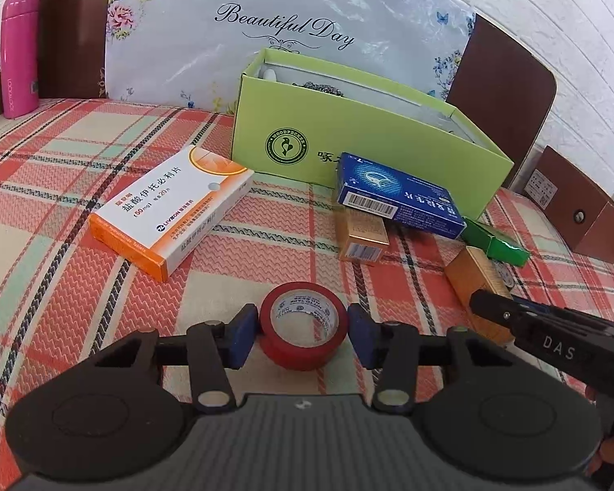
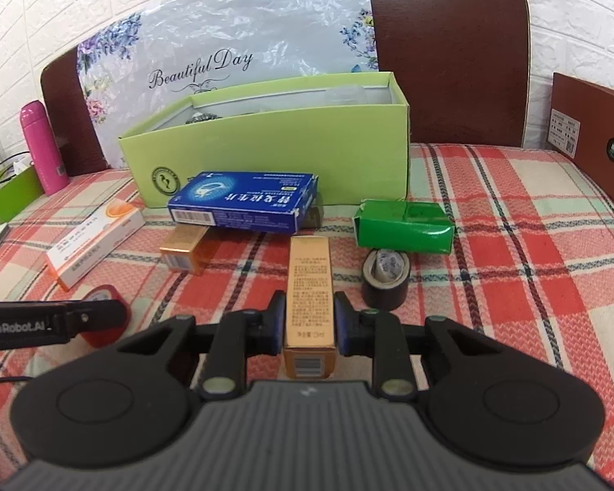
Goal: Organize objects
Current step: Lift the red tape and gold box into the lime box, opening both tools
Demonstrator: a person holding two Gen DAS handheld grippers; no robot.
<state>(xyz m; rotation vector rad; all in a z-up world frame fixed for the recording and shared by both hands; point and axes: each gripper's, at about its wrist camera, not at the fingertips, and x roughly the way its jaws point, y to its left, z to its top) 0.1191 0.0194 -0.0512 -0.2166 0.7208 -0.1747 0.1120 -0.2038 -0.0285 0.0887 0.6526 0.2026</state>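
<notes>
My left gripper [image 1: 303, 327] has its blue pads against both sides of a red tape roll [image 1: 303, 343] that rests on the plaid cloth. My right gripper [image 2: 309, 319] is shut on a long gold box [image 2: 310, 286] that lies on the cloth. An open light-green box [image 1: 360, 139] stands behind; it also shows in the right wrist view [image 2: 282, 151]. A blue medicine box [image 2: 245, 202] leans on a small gold box [image 2: 184, 251]. An orange-white medicine box [image 1: 172, 208], a green packet [image 2: 403, 225] and a black tape roll [image 2: 384, 278] lie nearby.
A pink flask [image 1: 18, 53] stands at the far left by a dark green box [image 2: 8, 196]. A brown headboard [image 2: 450, 53] with a floral bag [image 1: 266, 32] backs the scene. A brown box [image 2: 593, 131] stands at the right.
</notes>
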